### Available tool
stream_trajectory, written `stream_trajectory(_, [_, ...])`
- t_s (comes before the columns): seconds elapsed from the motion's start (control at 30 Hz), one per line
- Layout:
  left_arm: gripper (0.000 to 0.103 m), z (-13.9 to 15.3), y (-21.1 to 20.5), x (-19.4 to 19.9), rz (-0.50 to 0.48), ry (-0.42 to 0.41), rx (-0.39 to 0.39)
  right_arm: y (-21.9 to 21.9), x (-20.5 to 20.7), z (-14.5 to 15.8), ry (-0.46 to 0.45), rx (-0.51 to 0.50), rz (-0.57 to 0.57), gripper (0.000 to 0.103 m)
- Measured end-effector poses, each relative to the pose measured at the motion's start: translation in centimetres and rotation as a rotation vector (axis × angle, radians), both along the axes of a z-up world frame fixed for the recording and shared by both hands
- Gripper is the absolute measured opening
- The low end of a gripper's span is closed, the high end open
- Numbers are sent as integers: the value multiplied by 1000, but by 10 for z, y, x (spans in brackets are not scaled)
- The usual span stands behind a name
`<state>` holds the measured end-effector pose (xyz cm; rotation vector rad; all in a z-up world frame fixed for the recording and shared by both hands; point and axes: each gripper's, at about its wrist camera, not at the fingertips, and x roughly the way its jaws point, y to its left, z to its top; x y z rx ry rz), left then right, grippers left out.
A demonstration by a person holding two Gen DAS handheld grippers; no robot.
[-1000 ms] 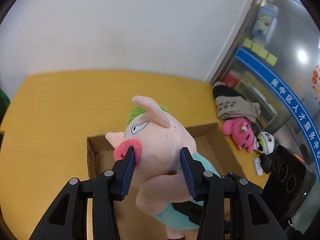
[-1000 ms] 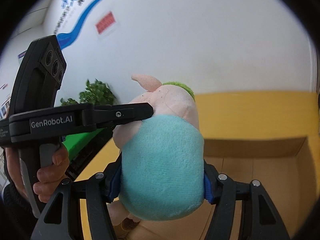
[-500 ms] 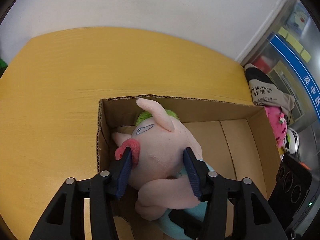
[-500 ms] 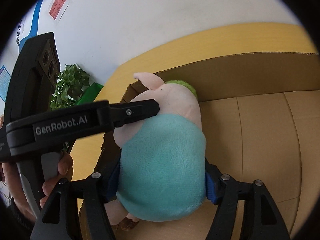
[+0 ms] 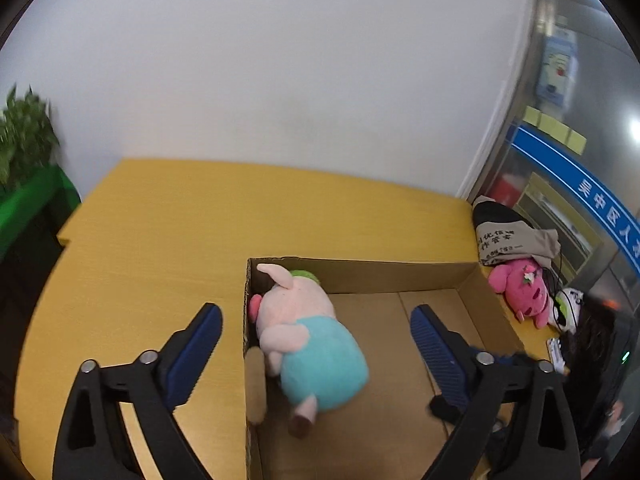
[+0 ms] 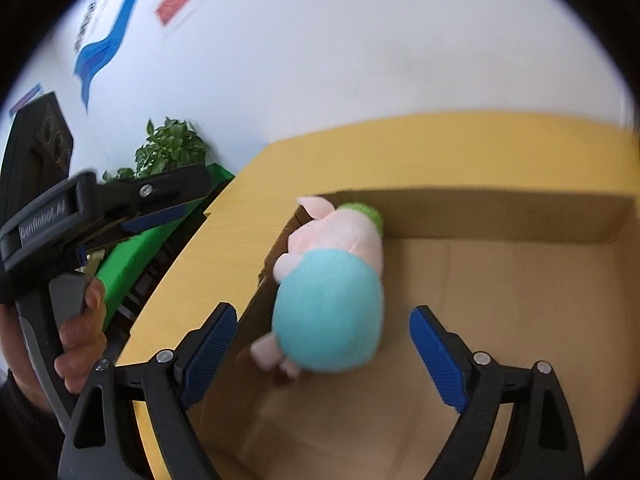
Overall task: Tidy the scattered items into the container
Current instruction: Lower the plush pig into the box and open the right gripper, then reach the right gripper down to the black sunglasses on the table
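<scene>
The pig toy (image 5: 308, 340) lies in the cardboard box (image 5: 400, 276), tucked into its far-left corner, head toward twelve o'clock. Both tongs, the left gripper (image 5: 316, 344) and the right gripper (image 6: 322, 350), hang above it with jaws spread wide, gripping nothing. This drop-off looks done. On the yellow table (image 5: 160, 240), at about three o'clock just past the box's right wall, a pink plush (image 5: 520, 292) waits; the next move probably calls for one gripper to swing there and close on it.
</scene>
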<state>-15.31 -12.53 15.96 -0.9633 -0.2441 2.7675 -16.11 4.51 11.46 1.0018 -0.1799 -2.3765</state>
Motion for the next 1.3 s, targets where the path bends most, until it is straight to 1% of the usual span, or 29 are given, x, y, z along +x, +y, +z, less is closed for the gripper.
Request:
stream_trajectory(0.03, [102,5,10,21,-4,36,-31,8,18,11,36,21,-5,90])
stream_trajectory(0.13, [103,8,44,63,-15,87,-104,37,67,32,122,86,-43,90])
stream_trajectory(0.17, [103,8,56,79,-12,105,-118,44,68,42,140,104,-63,90])
stream_trajectory(0.2, [103,8,65,94,-2,123,-123,52,78,50,151,115,-79,90])
stream_trajectory(0.27, [103,6,78,118,8,137,-108,74,104,50,171,127,-110,90])
stream_trajectory(0.33, [103,4,91,137,7,142,-104,88,119,47,187,147,-142,90])
stream_trajectory(0.47, [103,4,118,171,-1,170,-168,111,142,45,207,210,-170,90])
stream_trajectory(0.53, [103,5,126,184,-3,175,-165,123,154,47,212,218,-176,90])
stream_trajectory(0.73, [103,1,146,206,-9,155,-158,146,170,44,206,204,-162,90])
stream_trajectory(0.9, [103,-6,161,213,-21,142,-160,155,180,43,203,198,-148,90])
stream_trajectory(1.07, [103,-13,162,212,-16,120,-136,156,185,39,191,209,-141,90])
stream_trajectory(1.2, [103,-18,161,213,-23,111,-131,157,190,36,181,221,-146,90])
stream_trajectory(1.3, [103,-25,158,216,-50,87,-116,155,193,31,174,232,-135,90])
